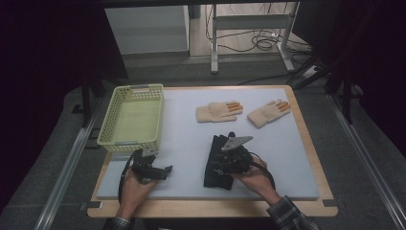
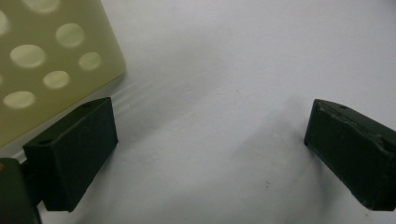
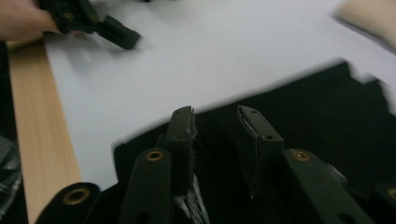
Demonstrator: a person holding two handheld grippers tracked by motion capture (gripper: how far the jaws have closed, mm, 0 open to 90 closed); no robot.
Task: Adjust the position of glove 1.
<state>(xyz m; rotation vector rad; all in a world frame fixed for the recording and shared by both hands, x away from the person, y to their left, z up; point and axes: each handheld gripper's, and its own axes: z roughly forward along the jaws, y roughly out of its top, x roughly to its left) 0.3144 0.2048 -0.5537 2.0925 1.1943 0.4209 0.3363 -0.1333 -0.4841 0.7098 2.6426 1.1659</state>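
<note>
On the pale grey foam mat [image 1: 191, 143] that covers the wooden table [image 1: 306, 143], at about five o'clock from its middle, a black folded cloth [image 1: 216, 165] lies flat. Right gripper [image 1: 229, 162] sits directly over it, held from behind by the person's right hand [image 1: 253, 178], a plaid sleeve [image 1: 289, 214] showing at the wrist. From the right gripper view, its two black jaws stand a narrow gap apart above the dark fabric [image 3: 327, 121], with nothing pinched between the pads [image 3: 183, 128]; whether their tips touch the cloth cannot be told, as the picture is blurred.

At seven o'clock on the mat, the left gripper [image 1: 160, 173] rests low in the left hand [image 1: 136, 189]. Its jaws are spread wide with only bare mat [image 2: 215, 93] between them, just beside the near corner of a pale green perforated plastic basket [image 1: 131, 117].

That basket stands at ten o'clock, near the mat's left edge. Two cream knitted gloves with orange fingertips lie at one o'clock, well apart from the cloth: one glove [image 1: 218, 112] nearer the middle, the other glove [image 1: 268, 112] to its right.
</note>
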